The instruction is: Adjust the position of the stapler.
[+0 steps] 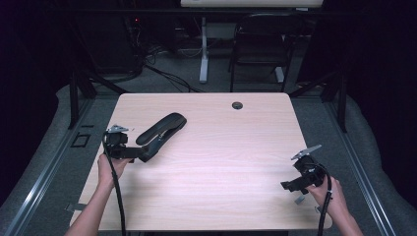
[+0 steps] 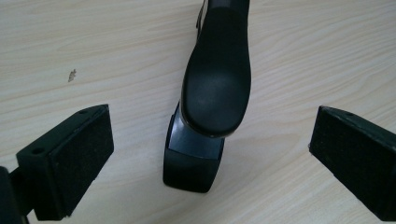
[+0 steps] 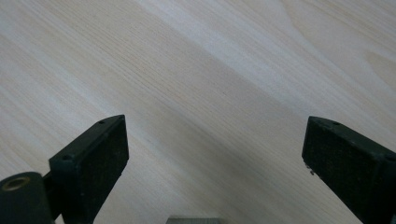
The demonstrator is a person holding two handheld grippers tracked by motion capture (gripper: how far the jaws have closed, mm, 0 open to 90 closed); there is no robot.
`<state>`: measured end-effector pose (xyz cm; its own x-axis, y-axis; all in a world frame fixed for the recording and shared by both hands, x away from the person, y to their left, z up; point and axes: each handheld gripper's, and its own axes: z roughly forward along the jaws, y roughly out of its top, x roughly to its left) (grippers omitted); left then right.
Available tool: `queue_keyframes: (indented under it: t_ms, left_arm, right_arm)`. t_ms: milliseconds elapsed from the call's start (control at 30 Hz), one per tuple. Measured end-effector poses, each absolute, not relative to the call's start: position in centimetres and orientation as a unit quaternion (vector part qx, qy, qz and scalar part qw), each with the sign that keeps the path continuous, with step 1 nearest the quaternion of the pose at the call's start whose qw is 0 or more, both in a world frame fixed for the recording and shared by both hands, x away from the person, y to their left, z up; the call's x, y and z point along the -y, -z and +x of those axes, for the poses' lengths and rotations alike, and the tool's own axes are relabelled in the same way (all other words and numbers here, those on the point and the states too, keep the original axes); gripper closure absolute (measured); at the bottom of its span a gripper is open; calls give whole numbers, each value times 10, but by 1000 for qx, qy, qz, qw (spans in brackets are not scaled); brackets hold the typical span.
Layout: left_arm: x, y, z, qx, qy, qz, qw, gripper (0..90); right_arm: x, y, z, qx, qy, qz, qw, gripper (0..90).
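black chair armrest [image 1: 161, 130] lies on the light wood bench [image 1: 221, 162], left of centre, long axis running from near-left to far-right, padded side up. left tool [image 1: 142, 153] sits at the armrest's near end; in the left gripper view its jaws are spread wide, one to each side of the armrest [image 2: 212, 88], pads [image 2: 81, 154] not touching it. the armrest's bracket end points toward the camera, resting on the bench [image 2: 93, 46]. right tool [image 1: 290, 186] is at the near-right corner of the bench, well apart from the armrest; in the right gripper view its jaws are released, wide apart over bare wood [image 3: 210, 70]. no brand, label or writing legible on any item.
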<state>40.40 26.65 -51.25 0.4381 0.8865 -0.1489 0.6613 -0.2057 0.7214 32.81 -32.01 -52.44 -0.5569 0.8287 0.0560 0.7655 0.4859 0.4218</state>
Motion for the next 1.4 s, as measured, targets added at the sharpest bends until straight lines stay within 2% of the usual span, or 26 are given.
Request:
queue_keyframes:
  t_ms: [133, 267, 333, 567, 700, 967, 1400]
  left_arm:
    - [-266, 514, 409, -505, -146, 763, 376, 23]
    - [-262, 514, 414, -499, -152, 766, 375, 166]
    - [-261, 515, 416, -497, -153, 767, 375, 190]
    - [-257, 517, 424, -503, -164, 764, 368, 393]
    - [-255, 516, 427, -493, -160, 768, 377, 464]
    - [-248, 518, 431, -474, -175, 780, 369, 538]
    - [-242, 515, 428, -473, -170, 788, 355, 562]
  right_arm:
    - [321, 524, 329, -863, -196, 461, 71, 72]
    - [319, 525, 329, -862, -194, 462, 76, 74]
    - [319, 525, 329, -863, -193, 460, 77, 75]
    - [319, 525, 330, -865, -193, 458, 72, 78]
    - [319, 526, 330, -866, -190, 457, 74, 80]
    - [319, 526, 330, -867, -185, 456, 80, 88]
    - [317, 526, 328, -871, -185, 448, 75, 91]
